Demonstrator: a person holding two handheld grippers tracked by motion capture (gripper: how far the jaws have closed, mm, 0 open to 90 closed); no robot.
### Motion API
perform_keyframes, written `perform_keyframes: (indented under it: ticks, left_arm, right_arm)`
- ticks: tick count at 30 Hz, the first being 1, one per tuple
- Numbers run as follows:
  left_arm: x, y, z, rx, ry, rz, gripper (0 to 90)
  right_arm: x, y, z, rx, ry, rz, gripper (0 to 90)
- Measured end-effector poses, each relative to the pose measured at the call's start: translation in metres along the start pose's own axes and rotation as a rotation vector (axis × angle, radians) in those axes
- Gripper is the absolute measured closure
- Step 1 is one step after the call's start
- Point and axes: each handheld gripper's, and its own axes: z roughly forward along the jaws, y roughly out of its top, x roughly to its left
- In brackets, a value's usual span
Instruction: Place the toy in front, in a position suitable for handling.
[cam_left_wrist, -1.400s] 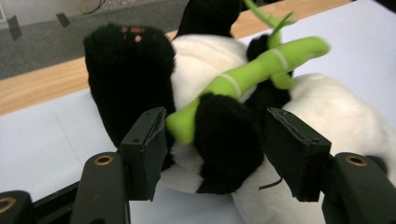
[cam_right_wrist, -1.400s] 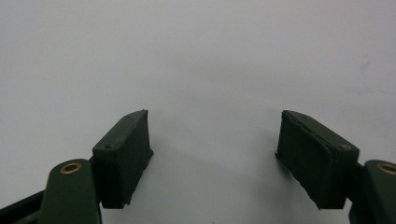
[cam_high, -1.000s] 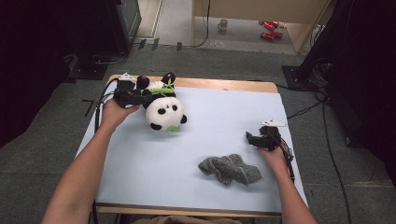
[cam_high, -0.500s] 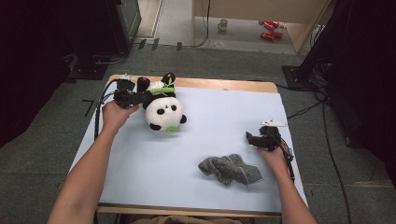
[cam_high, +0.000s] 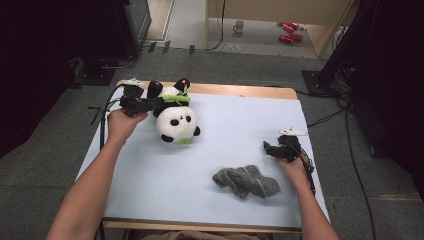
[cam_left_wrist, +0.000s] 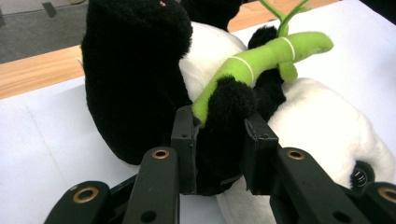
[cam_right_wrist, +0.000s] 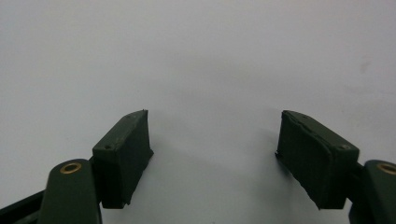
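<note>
Up at the far left corner of the tabletop (cam_high: 240, 135), high view: my left tool (cam_high: 150, 104) sits against the panda plush (cam_high: 175, 120), which lies with its head toward me and its black legs up by the wooden edge. A second ago the plush was in the same spot, so nothing has been lifted yet. The grey cloth (cam_high: 246, 181) lies crumpled near the right front, just beside my right hand. My right tool (cam_high: 272, 148) rests on the tabletop, well apart from the panda, and hasn't shifted.

Left gripper view: the jaws have just been closing, and now they're clamped on the panda's black paw (cam_left_wrist: 224, 135), one pad pressing on each side with the fur squeezed between them. That paw carries the green bamboo stalk (cam_left_wrist: 261, 58), which runs up and to the right across the white belly. One black leg (cam_left_wrist: 135, 74) stands to the left of the grip.

Right gripper view: right tool (cam_right_wrist: 212, 154) jaws stand wide apart, nothing between them, just bare pale tabletop underneath.

What changed: left went from apart to gripped. My read is the grasp is done and the panda is ready to lift or drag. A paw is a soft, thin hold, so the body will likely dangle and swing.
</note>
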Motion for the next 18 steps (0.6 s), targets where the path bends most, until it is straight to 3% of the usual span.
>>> perform_keyframes:
  ticks: [6, 11, 18]
  left_arm:
    - [-0.007, 0.001, -0.012, 0.007, -0.036, 0.003, 71.4]
    - [-0.011, -0.001, -0.020, -0.010, -0.073, -0.021, 71.4]
    - [-0.029, -0.006, -0.038, -0.013, -0.135, -0.002, 71.4]
  right_arm:
    - [0.000, 0.000, 0.000, 0.000, 0.000, 0.000, 25.4]
    - [0.000, 0.000, 0.000, 0.000, 0.000, -0.001, 25.4]
    - [0.000, 0.000, 0.000, 0.000, 0.000, -0.001, 25.4]
